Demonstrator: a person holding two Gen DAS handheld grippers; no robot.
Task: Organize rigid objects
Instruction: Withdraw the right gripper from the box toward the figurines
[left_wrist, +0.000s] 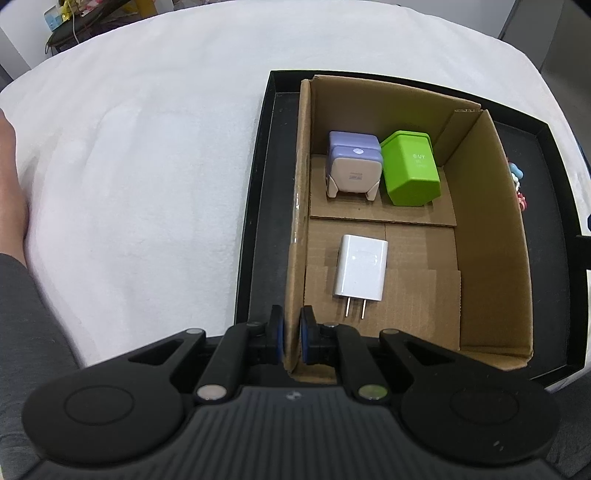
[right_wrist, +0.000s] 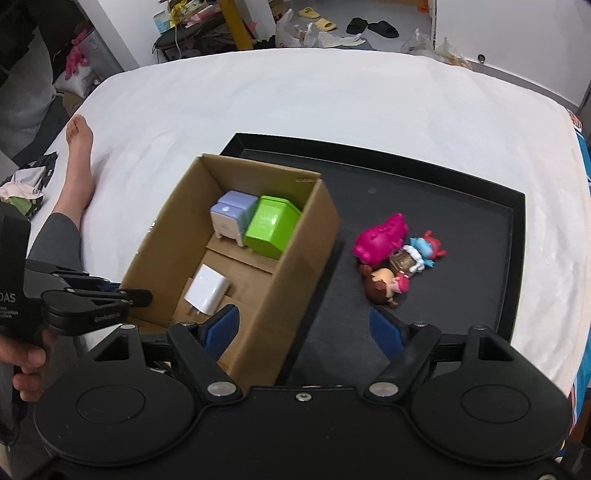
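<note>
Left hand-held gripper (left_wrist: 291, 341) pinches the cardboard box (left_wrist: 487, 236) wall w/ 3 chargers inside, in the black tray (right_wrist: 519, 266) on the bed; right hand-held gripper (right_wrist: 304, 332) spread wide above.

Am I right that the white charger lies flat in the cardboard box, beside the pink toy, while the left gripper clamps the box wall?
Not quite. The pink toy lies outside the cardboard box, on the black tray, as the right wrist view shows. The white charger does lie flat in the box, and the left gripper clamps its wall.
</note>
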